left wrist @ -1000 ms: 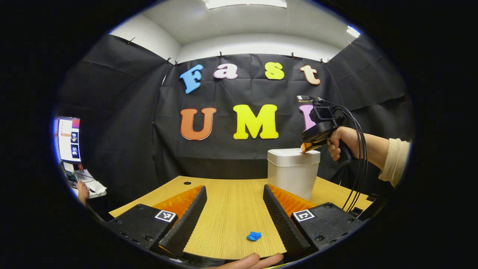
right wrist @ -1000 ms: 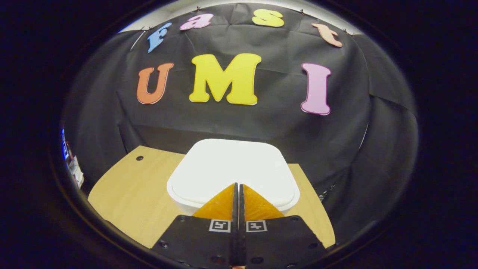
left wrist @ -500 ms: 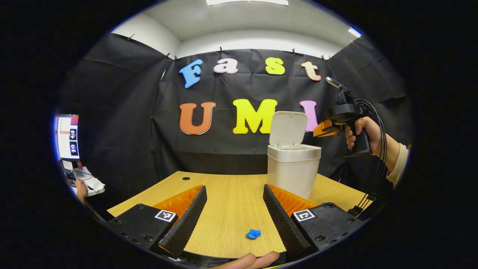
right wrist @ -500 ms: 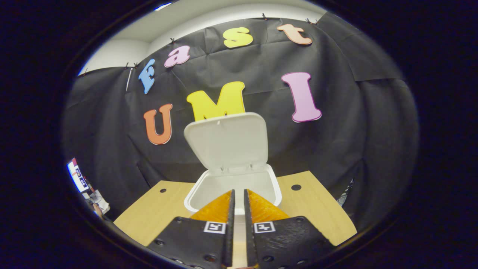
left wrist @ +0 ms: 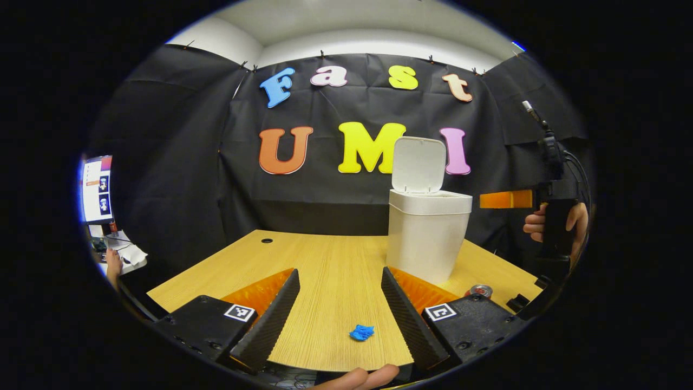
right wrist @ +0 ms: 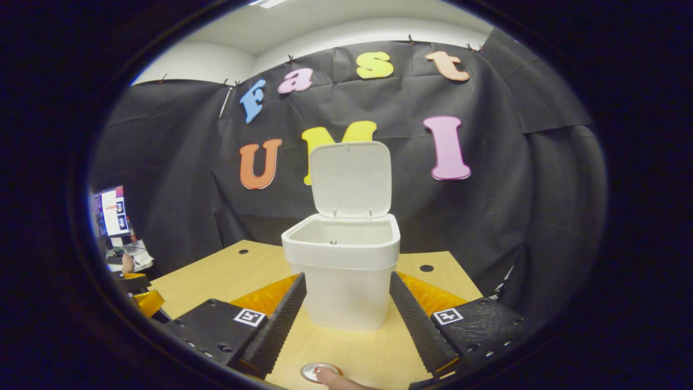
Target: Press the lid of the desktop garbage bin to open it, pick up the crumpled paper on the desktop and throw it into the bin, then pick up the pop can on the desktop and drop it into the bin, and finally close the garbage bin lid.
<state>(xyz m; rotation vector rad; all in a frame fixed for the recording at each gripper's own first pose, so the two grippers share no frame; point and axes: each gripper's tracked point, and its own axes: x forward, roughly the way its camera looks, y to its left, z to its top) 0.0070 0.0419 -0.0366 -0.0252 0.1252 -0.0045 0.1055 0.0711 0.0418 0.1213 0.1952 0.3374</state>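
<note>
The bin (right wrist: 342,271) stands centre frame, lid (right wrist: 352,179) upright to receive trash. Both grippers (left wrist: 338,295) (right wrist: 346,303) are spread; blue crumpled paper (left wrist: 361,332) lies low between the left's fingers, pop can (left wrist: 479,291) lower right.

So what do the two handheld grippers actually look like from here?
The left gripper has two ribbed wedge fingers on black blocks, each block carrying a square black-and-white tag. The right gripper is built the same way. Seen in the left gripper view, it has a black pistol handle, a small camera on top and black cables.
</note>
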